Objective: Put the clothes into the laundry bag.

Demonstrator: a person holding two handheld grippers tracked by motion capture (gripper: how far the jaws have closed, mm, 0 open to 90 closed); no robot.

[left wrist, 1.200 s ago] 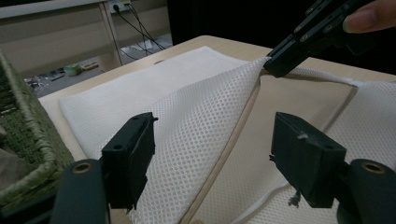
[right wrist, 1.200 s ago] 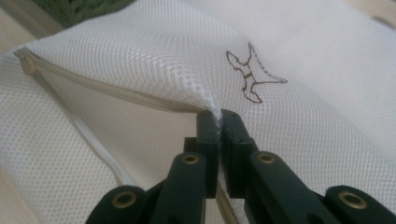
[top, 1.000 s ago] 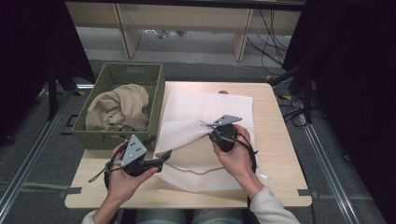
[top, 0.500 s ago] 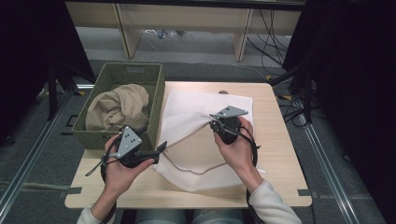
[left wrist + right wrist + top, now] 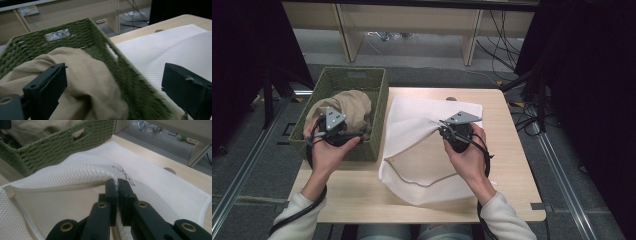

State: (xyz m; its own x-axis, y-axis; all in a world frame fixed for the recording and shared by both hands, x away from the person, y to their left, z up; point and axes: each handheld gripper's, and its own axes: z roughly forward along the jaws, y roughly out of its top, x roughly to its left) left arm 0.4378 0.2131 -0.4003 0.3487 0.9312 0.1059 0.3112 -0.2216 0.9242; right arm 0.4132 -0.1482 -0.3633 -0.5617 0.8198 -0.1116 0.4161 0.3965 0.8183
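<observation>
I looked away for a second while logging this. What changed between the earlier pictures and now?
The left gripper swung away from the white mesh bag to over the green basket, jaws open above the beige cloth. The right gripper stayed shut on the bag's upper edge, holding its mouth open.

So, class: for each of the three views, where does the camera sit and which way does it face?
High view: above the table, looking forward and down; forearms, both hands.
Left gripper view: on the left gripper, facing the green basket and beige cloth; open jaws.
Right gripper view: on the right gripper, shut on the white mesh bag.
All share basket and bag.
</observation>
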